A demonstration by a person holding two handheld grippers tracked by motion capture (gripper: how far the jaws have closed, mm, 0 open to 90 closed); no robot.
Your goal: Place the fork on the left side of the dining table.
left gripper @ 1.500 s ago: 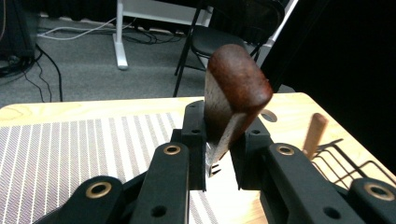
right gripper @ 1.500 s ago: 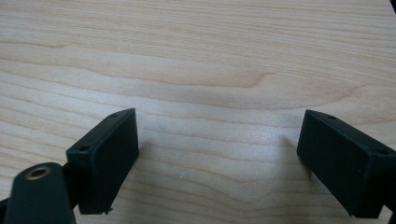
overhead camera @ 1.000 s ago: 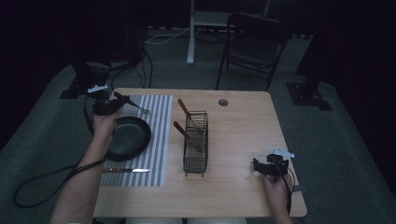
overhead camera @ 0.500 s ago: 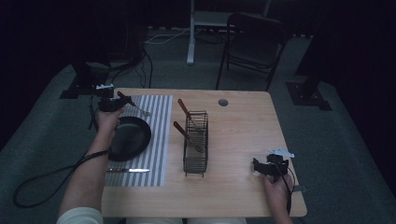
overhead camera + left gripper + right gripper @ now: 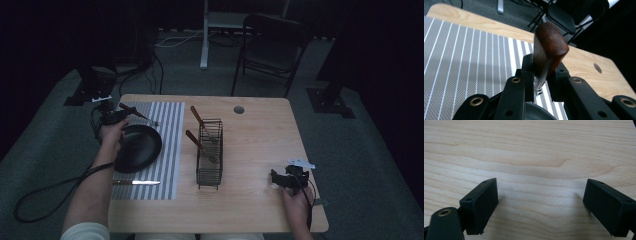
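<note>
My left gripper (image 5: 114, 118) hovers over the far left corner of the striped placemat (image 5: 169, 116), just beyond the black plate (image 5: 137, 148). It is shut on a wooden-handled utensil (image 5: 134, 113). In the left gripper view the brown handle (image 5: 549, 47) rises between the jaws of the left gripper (image 5: 540, 75), and metal tines show just below them. My right gripper (image 5: 280, 179) rests on the bare wood at the near right. In the right gripper view the right gripper (image 5: 540, 205) stands open, with nothing between the jaws.
A black wire caddy (image 5: 210, 156) stands mid-table with two wooden-handled utensils (image 5: 199, 120) leaning in it. A knife (image 5: 137, 183) lies on the placemat's near edge. The wooden table (image 5: 260, 140) has a cable hole (image 5: 239, 109). A chair (image 5: 272, 45) stands beyond the table.
My left hand has sunk a little toward the placemat's far left corner, still with the utensil in its grip. The right hand has not moved.
</note>
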